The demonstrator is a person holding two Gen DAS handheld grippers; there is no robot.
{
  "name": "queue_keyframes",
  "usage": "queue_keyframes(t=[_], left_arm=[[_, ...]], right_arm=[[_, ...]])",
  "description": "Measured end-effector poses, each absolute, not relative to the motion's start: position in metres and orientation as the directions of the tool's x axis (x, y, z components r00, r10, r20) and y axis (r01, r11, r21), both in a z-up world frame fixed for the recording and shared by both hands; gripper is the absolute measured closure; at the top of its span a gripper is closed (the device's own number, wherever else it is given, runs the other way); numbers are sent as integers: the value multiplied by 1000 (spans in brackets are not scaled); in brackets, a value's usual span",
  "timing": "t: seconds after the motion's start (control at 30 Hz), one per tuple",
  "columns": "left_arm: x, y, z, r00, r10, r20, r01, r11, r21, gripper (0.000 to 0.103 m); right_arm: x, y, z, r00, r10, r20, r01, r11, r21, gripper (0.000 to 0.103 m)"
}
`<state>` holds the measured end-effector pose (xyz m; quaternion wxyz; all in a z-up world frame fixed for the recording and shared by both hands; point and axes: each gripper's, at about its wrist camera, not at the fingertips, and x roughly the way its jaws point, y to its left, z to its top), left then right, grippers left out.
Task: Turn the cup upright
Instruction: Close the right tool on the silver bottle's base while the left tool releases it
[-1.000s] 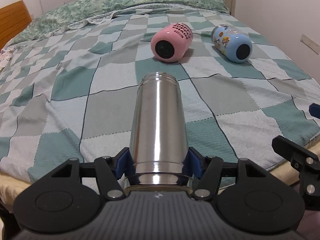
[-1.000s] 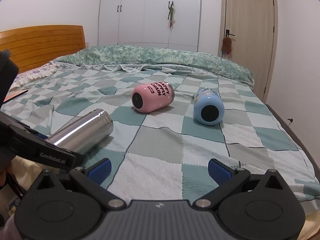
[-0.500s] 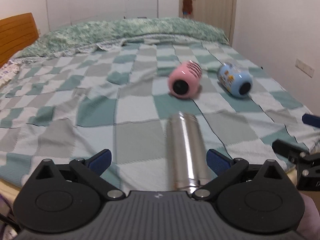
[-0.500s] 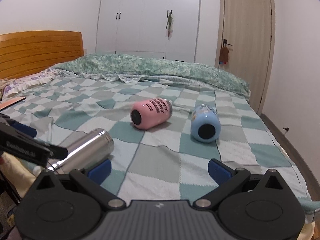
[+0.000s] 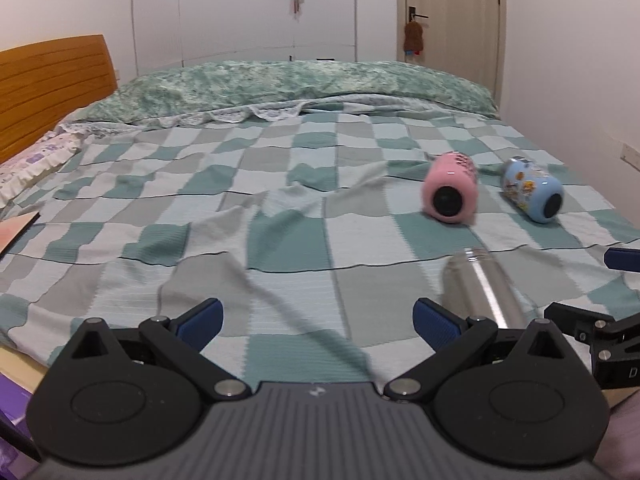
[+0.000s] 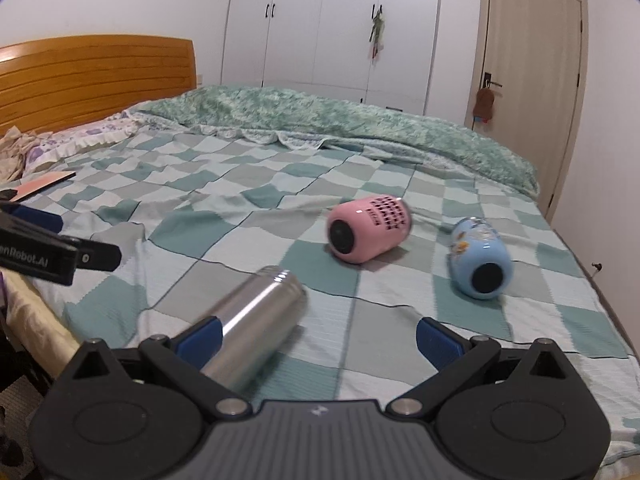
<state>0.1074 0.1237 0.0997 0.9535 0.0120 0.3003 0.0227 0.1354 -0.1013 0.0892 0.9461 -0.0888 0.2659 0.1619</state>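
Note:
Three cups lie on their sides on the checked bedspread. The steel cup (image 5: 482,286) (image 6: 256,320) lies nearest the bed's front edge. The pink cup (image 5: 451,193) (image 6: 368,229) and the blue cartoon cup (image 5: 534,191) (image 6: 480,258) lie farther back, bases toward me. My left gripper (image 5: 318,320) is open and empty, left of the steel cup. My right gripper (image 6: 318,338) is open and empty; the steel cup lies by its left finger (image 6: 200,338), not held.
A green quilt (image 6: 320,120) is bunched along the far side of the bed. A wooden headboard (image 6: 92,76) and pillows are at the left. A flat pink book (image 6: 44,183) lies at the left edge. The door (image 6: 528,92) and wall are on the right.
My left gripper has let go of the steel cup, opened wide, pulled back and swung left. The steel cup now lies free on the bed. The right gripper has shifted closer to it.

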Motion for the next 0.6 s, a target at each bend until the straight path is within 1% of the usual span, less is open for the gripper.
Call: queue_keyframes(t=[0.33, 0.6], left_arm=[[118, 151, 79, 839, 73, -539, -35, 996, 81, 0], [129, 163, 66, 848, 51, -528, -3, 996, 91, 0]], right_arm=[[176, -54, 72, 754, 226, -616, -331, 942, -59, 0], [213, -39, 64, 697, 191, -691, -291, 956, -30, 0]])
